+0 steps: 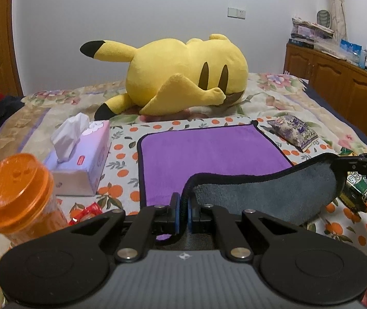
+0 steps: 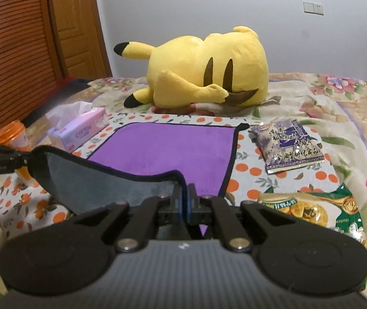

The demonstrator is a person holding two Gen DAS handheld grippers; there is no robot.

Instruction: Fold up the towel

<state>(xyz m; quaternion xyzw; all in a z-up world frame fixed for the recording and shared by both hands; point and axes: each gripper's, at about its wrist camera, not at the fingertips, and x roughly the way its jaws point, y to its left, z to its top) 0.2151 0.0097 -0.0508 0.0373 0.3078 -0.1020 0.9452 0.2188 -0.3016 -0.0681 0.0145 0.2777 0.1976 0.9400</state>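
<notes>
A purple towel [image 1: 209, 154] with a dark hem and a grey underside lies on the orange-print cloth on the bed; it also shows in the right wrist view [image 2: 168, 146]. Its near edge is lifted and held up between both grippers, grey side [image 1: 266, 198] facing me. My left gripper [image 1: 182, 215] is shut on the near left corner. My right gripper [image 2: 184, 206] is shut on the near right corner, and its tip shows at the right of the left wrist view [image 1: 338, 163].
A tissue box [image 1: 80, 159] and an orange-lidded jar [image 1: 16, 195] stand left of the towel. A purple snack bag [image 2: 289, 146] and a green snack bag [image 2: 312, 211] lie to its right. A yellow plush toy [image 1: 183, 77] lies beyond it. A wooden cabinet [image 1: 343, 87] stands at the right.
</notes>
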